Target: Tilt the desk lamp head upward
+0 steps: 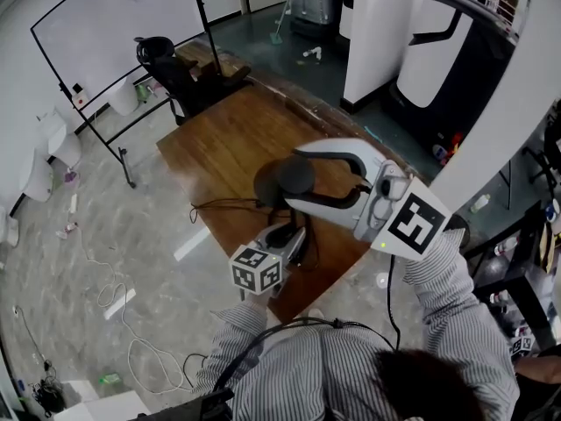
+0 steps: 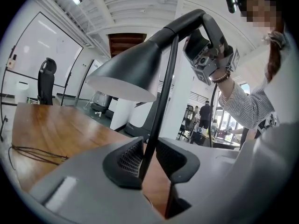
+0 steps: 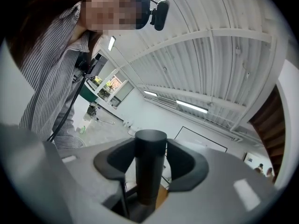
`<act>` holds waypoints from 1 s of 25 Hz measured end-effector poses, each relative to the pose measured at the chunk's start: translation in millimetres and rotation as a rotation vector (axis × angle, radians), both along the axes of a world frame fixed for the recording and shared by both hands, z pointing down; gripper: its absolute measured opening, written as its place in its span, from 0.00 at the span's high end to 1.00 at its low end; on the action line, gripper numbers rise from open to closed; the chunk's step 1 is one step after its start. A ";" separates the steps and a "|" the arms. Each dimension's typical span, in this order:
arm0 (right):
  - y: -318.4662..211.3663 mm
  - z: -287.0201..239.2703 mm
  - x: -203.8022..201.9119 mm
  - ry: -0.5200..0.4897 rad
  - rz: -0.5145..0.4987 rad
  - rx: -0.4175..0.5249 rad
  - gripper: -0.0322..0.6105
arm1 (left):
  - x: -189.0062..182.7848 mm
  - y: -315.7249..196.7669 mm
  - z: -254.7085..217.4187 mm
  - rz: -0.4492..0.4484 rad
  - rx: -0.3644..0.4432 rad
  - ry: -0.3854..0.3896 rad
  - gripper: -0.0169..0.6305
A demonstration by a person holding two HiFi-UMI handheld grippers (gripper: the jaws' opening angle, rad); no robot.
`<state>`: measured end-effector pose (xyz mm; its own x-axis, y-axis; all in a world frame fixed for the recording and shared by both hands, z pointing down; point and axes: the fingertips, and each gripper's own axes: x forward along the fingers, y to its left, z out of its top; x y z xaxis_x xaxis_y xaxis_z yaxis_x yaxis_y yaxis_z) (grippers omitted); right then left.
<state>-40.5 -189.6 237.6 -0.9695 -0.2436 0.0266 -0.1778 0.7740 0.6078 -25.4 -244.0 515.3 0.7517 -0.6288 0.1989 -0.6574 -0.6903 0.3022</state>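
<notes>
A black desk lamp stands on the wooden desk (image 1: pixel 223 147). From above, its round lamp head (image 1: pixel 279 182) shows at the middle of the head view. My right gripper (image 1: pixel 293 177) reaches in from the right, and in the right gripper view both pads of my right gripper (image 3: pixel 150 157) press on the head's thick black neck (image 3: pixel 150 176). Lower down, my left gripper (image 1: pixel 289 235) sits near the lamp's foot. In the left gripper view the thin stem (image 2: pixel 166 92) runs up between the pads of my left gripper (image 2: pixel 150 160) to the cone shade (image 2: pixel 126 73), which faces downward.
A thin black cable (image 1: pixel 219 207) trails over the desk's left part. A black office chair (image 1: pixel 175 68) stands at the desk's far end, beside a whiteboard frame (image 1: pixel 114 24). Loose white cable (image 1: pixel 131 340) lies on the floor at the left.
</notes>
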 end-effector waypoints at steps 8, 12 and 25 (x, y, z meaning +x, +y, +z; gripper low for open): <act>1.2 -0.7 -5.1 0.041 -0.094 0.018 0.64 | -1.2 -1.4 0.7 0.011 0.013 0.018 0.84; 3.7 -0.3 -4.6 0.027 -0.102 0.065 0.63 | -1.1 -1.5 1.9 0.020 0.004 0.029 0.84; 20.5 8.5 1.3 0.002 -0.068 0.268 0.63 | 4.2 0.3 3.1 0.029 -0.011 0.048 0.84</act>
<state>-39.1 -169.1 246.1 -0.9839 -0.1762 -0.0285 -0.1296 0.5955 0.7928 -21.3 -243.8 518.4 0.7782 -0.6048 0.1691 -0.6220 -0.7052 0.3404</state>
